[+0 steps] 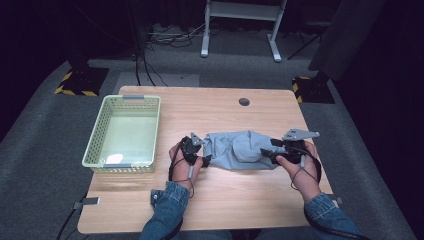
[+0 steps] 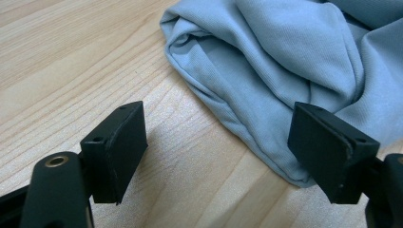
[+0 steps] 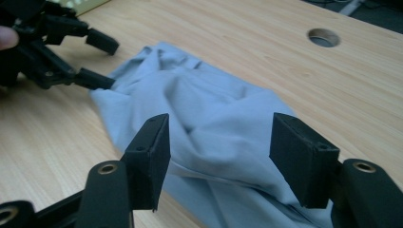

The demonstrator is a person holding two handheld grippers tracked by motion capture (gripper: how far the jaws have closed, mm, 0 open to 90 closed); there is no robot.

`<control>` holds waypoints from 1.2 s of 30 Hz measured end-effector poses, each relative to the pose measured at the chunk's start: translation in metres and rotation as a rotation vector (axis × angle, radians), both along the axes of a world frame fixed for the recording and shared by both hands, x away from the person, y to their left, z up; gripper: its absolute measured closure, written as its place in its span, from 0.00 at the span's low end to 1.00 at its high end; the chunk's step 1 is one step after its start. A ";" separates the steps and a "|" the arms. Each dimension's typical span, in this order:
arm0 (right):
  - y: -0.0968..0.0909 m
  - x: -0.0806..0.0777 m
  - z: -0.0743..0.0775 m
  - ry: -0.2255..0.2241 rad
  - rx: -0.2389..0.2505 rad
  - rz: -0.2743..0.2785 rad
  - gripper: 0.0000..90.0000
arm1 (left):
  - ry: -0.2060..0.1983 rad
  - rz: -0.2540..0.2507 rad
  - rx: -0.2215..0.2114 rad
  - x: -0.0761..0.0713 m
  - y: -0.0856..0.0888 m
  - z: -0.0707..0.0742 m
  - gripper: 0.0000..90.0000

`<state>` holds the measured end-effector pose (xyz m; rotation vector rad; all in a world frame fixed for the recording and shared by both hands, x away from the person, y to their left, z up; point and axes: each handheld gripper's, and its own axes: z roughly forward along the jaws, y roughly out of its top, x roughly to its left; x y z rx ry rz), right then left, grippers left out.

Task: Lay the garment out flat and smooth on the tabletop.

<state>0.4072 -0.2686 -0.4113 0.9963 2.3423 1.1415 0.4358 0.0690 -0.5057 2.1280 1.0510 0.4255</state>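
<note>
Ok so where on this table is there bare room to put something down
Bare wood runs along the far edge between the green basket and the cable hole, and along the near edge between the forearms. The basket is nearly empty. The middle is crowded: the grey-blue cloth, with the left gripper and right gripper at its ends.

no readable text, labels, brands or numbers anywhere, only yellow-and-black hazard striping on the stand feet on the floor, at ten and two o'clock beyond the table
</note>
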 end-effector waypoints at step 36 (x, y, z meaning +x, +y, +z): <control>-0.069 0.029 0.009 -0.062 -0.165 -0.345 0.46 | 0.003 0.012 -0.001 0.000 -0.001 0.000 0.22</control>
